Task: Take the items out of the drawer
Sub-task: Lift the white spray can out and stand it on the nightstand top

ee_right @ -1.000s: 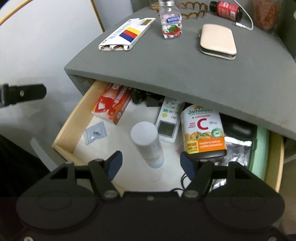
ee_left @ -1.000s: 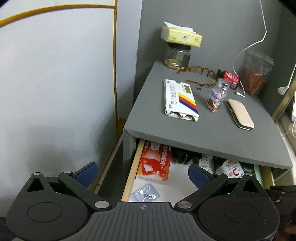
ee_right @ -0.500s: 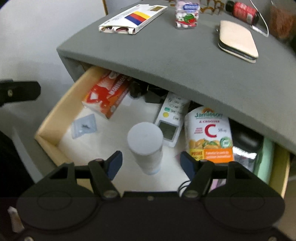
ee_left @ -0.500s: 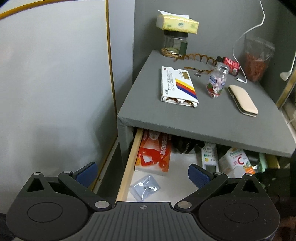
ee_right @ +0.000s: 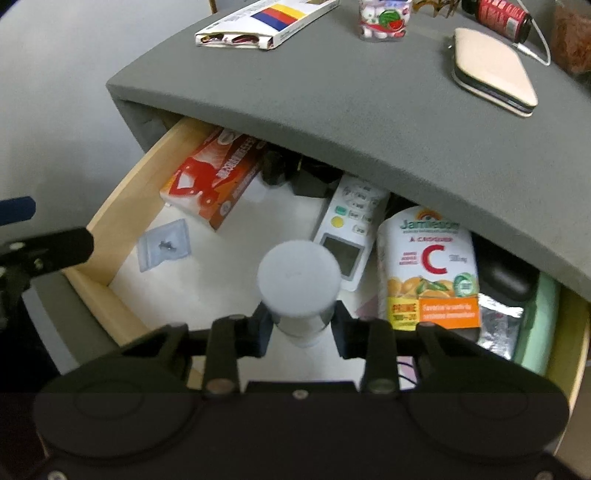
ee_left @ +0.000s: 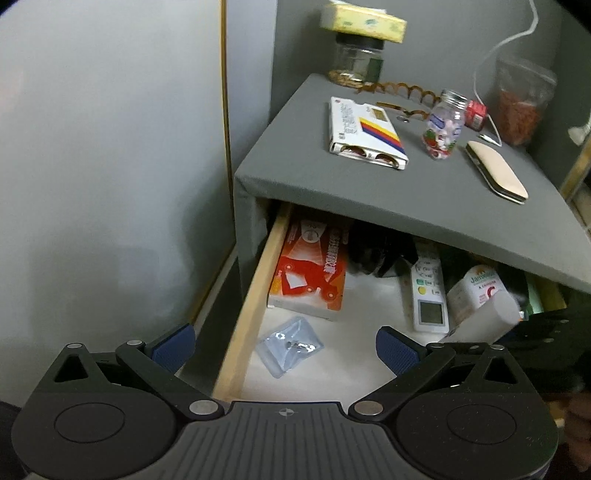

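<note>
The wooden drawer point(ee_right: 122, 192) stands pulled out under the grey nightstand top point(ee_right: 369, 103). My right gripper point(ee_right: 300, 332) is shut on a white capped bottle point(ee_right: 299, 284), its blue pads pressed on both sides just above the drawer floor. The same white bottle point(ee_left: 487, 321) shows at the right in the left wrist view. My left gripper point(ee_left: 284, 347) is open over the drawer's front left corner, holding nothing. Inside the drawer lie an orange box point(ee_right: 214, 177), a small clear bag point(ee_right: 166, 245), a white remote point(ee_right: 349, 229) and a vitamin C bottle point(ee_right: 430, 269).
On the nightstand top are a striped box point(ee_left: 364, 133), a candy jar point(ee_left: 443, 129), a beige case point(ee_left: 496, 171), a red bottle point(ee_right: 500, 16) and a glass jar under a tissue pack point(ee_left: 358, 55). A grey wall point(ee_left: 110, 166) stands left; a white cable point(ee_left: 498, 48) hangs at the back.
My right gripper went from open to shut on the white bottle, moving in closer. My left gripper drifted so the drawer shows fuller; it stays open.
</note>
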`<state>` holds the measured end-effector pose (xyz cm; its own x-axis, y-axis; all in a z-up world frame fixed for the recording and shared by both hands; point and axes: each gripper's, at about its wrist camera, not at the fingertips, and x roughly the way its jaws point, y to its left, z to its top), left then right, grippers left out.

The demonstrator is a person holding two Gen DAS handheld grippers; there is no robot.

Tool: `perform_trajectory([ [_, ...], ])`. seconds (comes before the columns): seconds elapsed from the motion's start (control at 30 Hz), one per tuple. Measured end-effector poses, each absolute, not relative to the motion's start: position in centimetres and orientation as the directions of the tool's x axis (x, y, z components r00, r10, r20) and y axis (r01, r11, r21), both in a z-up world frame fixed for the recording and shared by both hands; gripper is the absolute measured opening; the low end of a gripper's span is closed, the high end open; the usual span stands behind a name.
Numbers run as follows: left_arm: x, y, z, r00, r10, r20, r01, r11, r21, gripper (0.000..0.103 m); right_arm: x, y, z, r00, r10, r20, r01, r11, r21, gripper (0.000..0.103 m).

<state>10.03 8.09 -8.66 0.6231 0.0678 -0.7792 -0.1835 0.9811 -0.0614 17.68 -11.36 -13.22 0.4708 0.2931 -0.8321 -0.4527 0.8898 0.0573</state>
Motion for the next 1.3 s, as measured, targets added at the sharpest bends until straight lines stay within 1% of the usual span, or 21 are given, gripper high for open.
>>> perform_trajectory([
  [0.07, 10.2, 7.8, -8.7, 0.628, 0.074, -0.775, -0.178, 0.983, -0.051, 0.103, 17.4, -11.6, -12.3, 0.488, 0.307, -0.817, -0.460, 0.886, 0.059, 0.033],
  [0.1, 10.2, 7.4, -8.8, 0.628, 0.083, -0.774, -0.171, 0.985, -0.034, 0.103, 16.6, -12.0, -10.2, 0.522, 0.358, -0.774, -0.483, 0.872, 0.078, 0.033],
  [0.2, 10.3, 6.6, -9.1, 0.622, 0.095, -0.777, -0.145, 0.989, 0.005, 0.103, 15.1, -13.5, -6.2, 0.588, 0.465, -0.661, -0.533, 0.838, 0.116, 0.033],
  [0.27, 10.3, 6.0, -9.4, 0.620, 0.102, -0.778, -0.120, 0.992, 0.034, 0.103, 14.6, -14.5, -4.8, 0.624, 0.480, -0.616, -0.534, 0.838, 0.112, 0.033],
  [0.3, 10.3, 5.7, -9.5, 0.619, 0.105, -0.779, -0.111, 0.993, 0.045, 0.103, 14.3, -15.6, -3.6, 0.665, 0.472, -0.579, -0.516, 0.851, 0.101, 0.033],
  [0.37, 10.2, 5.6, -9.6, 0.616, 0.107, -0.780, -0.105, 0.993, 0.054, 0.103, 14.4, -17.8, -2.1, 0.728, 0.428, -0.535, -0.461, 0.884, 0.078, 0.033],
  [0.47, 10.1, 5.5, -9.8, 0.615, 0.110, -0.780, -0.101, 0.993, 0.061, 0.103, 15.8, -21.4, -0.7, 0.802, 0.308, -0.512, -0.331, 0.942, 0.048, 0.033],
  [0.5, 10.1, 5.5, -9.8, 0.617, 0.111, -0.779, -0.102, 0.993, 0.061, 0.103, 16.7, -23.2, -0.5, 0.826, 0.234, -0.513, -0.257, 0.966, 0.026, 0.033],
  [0.53, 10.0, 5.5, -9.8, 0.617, 0.112, -0.779, -0.103, 0.993, 0.061, 0.103, 16.8, -23.7, -0.3, 0.829, 0.219, -0.514, -0.243, 0.970, 0.021, 0.033],
  [0.6, 10.0, 5.4, -9.8, 0.617, 0.113, -0.779, -0.102, 0.993, 0.063, 0.103, 17.9, -25.2, -0.5, 0.831, 0.145, -0.537, -0.175, 0.985, -0.004, 0.033],
  [0.83, 9.9, 4.9, -9.8, 0.622, 0.115, -0.774, -0.090, 0.993, 0.074, 0.103, 20.1, -24.9, -3.0, 0.773, 0.106, -0.626, -0.154, 0.988, -0.023, 0.033],
  [1.03, 9.7, 5.2, -9.4, 0.633, 0.114, -0.766, -0.098, 0.993, 0.066, 0.103, 20.6, -24.1, -4.4, 0.754, 0.091, -0.651, -0.148, 0.988, -0.033, 0.033],
  [1.1, 9.6, 5.6, -9.3, 0.636, 0.116, -0.763, -0.112, 0.992, 0.058, 0.103, 20.7, -23.9, -5.1, 0.746, 0.078, -0.662, -0.145, 0.988, -0.047, 0.034],
  [1.17, 9.6, 6.2, -9.2, 0.635, 0.120, -0.763, -0.137, 0.990, 0.041, 0.103, 20.7, -23.7, -5.2, 0.748, 0.062, -0.661, -0.141, 0.988, -0.068, 0.049],
  [1.23, 9.7, 6.6, -9.1, 0.635, 0.119, -0.763, -0.155, 0.988, 0.025, 0.103, 20.1, -23.0, -5.4, 0.768, 0.014, -0.640, -0.137, 0.980, -0.142, 0.052],
  [1.3, 9.6, 6.8, -8.9, 0.638, 0.118, -0.761, -0.165, 0.986, 0.015, 0.103, 19.9, -22.9, -5.6, 0.765, 0.004, -0.644, -0.139, 0.977, -0.160, 0.054],
])
